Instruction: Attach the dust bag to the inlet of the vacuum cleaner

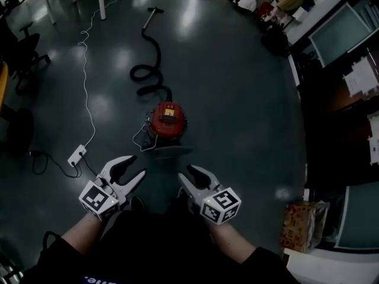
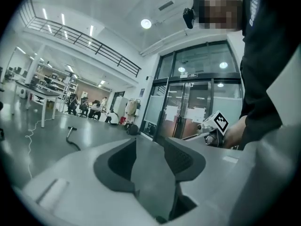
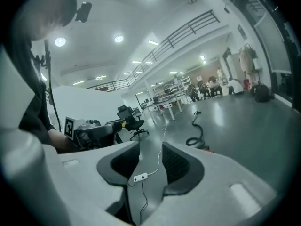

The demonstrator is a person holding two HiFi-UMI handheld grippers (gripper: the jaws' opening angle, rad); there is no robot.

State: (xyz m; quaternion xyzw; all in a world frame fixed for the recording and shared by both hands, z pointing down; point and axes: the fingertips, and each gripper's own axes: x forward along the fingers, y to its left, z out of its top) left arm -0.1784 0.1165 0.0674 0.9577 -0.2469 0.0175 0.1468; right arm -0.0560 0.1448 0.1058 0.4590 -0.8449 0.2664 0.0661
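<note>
Glossy plastic vacuum cleaner point(image 1: 167, 120) on a smooth, shiny floor point(image 1: 237, 99)

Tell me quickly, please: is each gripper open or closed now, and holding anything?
White left gripper: open, holding nothing.
White right gripper: open, holding nothing.

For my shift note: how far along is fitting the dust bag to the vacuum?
Done: nothing visible; the red vacuum cleaner sits on the floor and I can't make out a dust bag. In hand: nothing; the left gripper and right gripper are open, empty, short of the machine. Left: fetching the bag and fitting it to the inlet.
</note>
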